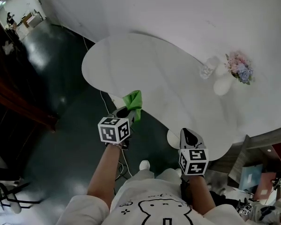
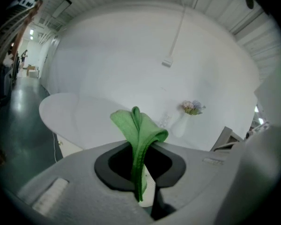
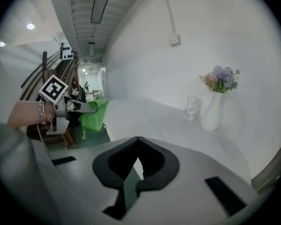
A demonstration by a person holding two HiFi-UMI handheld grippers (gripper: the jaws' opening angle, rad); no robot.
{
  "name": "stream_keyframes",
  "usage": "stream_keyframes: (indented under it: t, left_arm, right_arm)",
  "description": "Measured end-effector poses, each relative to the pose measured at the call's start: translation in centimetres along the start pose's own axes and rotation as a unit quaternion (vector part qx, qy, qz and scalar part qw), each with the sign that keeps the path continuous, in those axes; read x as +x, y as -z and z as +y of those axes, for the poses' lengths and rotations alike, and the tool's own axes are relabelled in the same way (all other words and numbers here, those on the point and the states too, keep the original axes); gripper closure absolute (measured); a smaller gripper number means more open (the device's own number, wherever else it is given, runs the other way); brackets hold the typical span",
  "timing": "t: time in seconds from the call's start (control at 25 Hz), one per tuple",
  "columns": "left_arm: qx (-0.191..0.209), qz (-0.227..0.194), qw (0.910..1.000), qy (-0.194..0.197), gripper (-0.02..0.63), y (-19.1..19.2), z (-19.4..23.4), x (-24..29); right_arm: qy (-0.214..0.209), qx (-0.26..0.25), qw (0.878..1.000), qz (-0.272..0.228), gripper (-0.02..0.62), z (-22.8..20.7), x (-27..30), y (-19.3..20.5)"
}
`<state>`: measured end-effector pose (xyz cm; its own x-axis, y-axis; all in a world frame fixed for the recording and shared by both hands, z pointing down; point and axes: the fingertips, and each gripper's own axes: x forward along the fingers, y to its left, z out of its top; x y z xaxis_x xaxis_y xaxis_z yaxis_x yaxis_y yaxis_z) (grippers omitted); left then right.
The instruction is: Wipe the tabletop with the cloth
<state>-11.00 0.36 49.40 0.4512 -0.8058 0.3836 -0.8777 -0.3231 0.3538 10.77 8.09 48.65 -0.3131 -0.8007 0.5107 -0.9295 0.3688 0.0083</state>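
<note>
The green cloth is sticking up, pinched between the left gripper's fingers, at the near edge of the white worktop. The right gripper is hovering nearby, fingers closing on nothing.

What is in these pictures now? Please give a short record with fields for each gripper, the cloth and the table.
table: white, curved outline
on the table: clear glass beside a white vase of flowers, far side
left gripper: shut on the green cloth
green cloth: folded, sticking out past the jaws, near the table's edge; contact unclear
right gripper: shut, nothing between the jaws
</note>
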Motion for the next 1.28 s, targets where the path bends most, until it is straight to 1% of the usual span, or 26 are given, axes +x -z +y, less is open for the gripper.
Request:
stream_keyframes:
  t: [0.12, 0.2, 0.36, 0.44, 0.56, 0.68, 0.8, 0.88, 1.04, 1.28]
  left_arm:
    - [0.036, -0.045, 0.9982, 0.016, 0.557, -2.9, 0.2, -0.3]
    - [0.053, -0.072, 0.9958, 0.021, 0.557, -4.6, 0.2, -0.4]
    - [0.090, -0.127, 0.9873, 0.033, 0.557, -7.9, 0.2, -1.0]
    - [0.117, -0.143, 0.9824, 0.031, 0.557, -9.2, 0.1, -1.1]
    - [0.154, -0.150, 0.9764, 0.023, 0.557, -10.6, 0.2, -0.8]
    - [0.178, -0.151, 0.9723, 0.017, 0.557, -11.8, 0.5, 0.1]
    - [0.195, -0.158, 0.9678, 0.020, 0.557, -13.8, 0.9, 1.6]
    - [0.207, -0.162, 0.9644, 0.029, 0.556, -15.3, 0.8, 2.7]
    - [0.240, -0.162, 0.9559, 0.053, 0.556, -18.2, 0.3, 5.8]
    - [0.266, -0.165, 0.9468, 0.075, 0.556, -21.5, -0.5, 10.0]
  right_arm:
    - [0.018, -0.016, 1.000, -0.015, 0.594, -1.2, -0.4, -1.8]
    - [0.028, -0.017, 0.999, -0.025, 0.594, -2.3, -0.8, -2.8]
    - [0.038, -0.010, 0.998, -0.053, 0.594, -3.7, -1.2, -5.5]
    - [0.034, -0.007, 0.997, -0.076, 0.594, -4.0, -1.1, -7.4]
    - [0.030, -0.007, 0.993, -0.114, 0.594, -4.3, -0.8, -10.3]
    - [0.043, -0.010, 0.988, -0.149, 0.594, -4.6, -0.2, -12.8]
    - [0.052, -0.031, 0.982, -0.181, 0.594, -4.6, 0.8, -15.2]
    - [0.057, -0.048, 0.978, -0.197, 0.594, -4.5, 1.5, -16.7]
    - [0.071, -0.045, 0.974, -0.211, 0.594, -5.4, 3.3, -18.9]
    - [0.096, -0.037, 0.971, -0.215, 0.594, -7.9, 5.9, -21.5]
